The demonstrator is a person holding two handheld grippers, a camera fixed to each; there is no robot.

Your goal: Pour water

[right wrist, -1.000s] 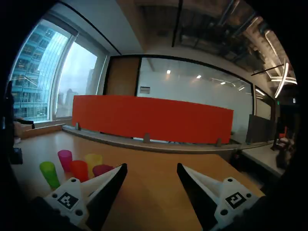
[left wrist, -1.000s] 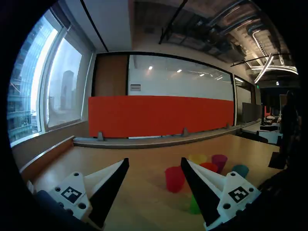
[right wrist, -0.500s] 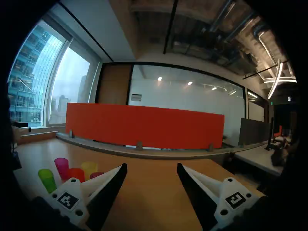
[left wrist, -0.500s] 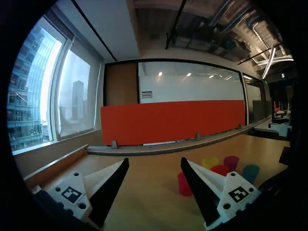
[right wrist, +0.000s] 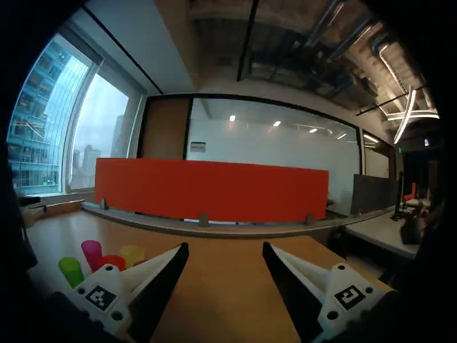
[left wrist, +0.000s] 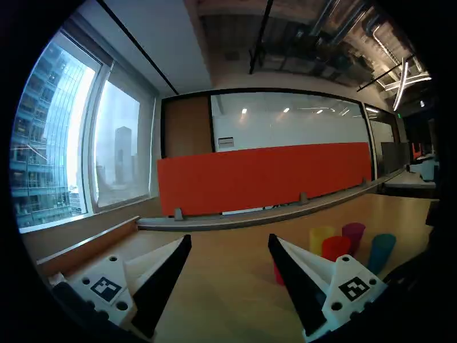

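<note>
Wooden table (left wrist: 228, 297) in an office, with a window (left wrist: 63, 143) along its left side and an orange partition (left wrist: 263, 177) closing its far edge.

Left gripper view: the left gripper (left wrist: 228, 238) hangs low over the table, fingers spread wide with nothing between them. Bare wood runs ahead of it to the partition. Just right of its right finger the cups stand close together: yellow cup (left wrist: 320, 237), red cup (left wrist: 336, 247), purple cup (left wrist: 354, 231) and, nearest the right margin, teal cup (left wrist: 381, 251). A further reddish cup is half hidden behind that finger.

Right gripper view: the cups lie at lower left, beside the left finger. From left to right they are green cup (right wrist: 71, 270), purple, red and yellow, the last partly behind the fingertip. The right gripper (right wrist: 225, 246) is likewise spread and grasps nothing. Open wood lies ahead and to the right, as far as the table's right edge, beyond which stands a second desk (right wrist: 383, 234).

Whether any cup holds water cannot be told.
</note>
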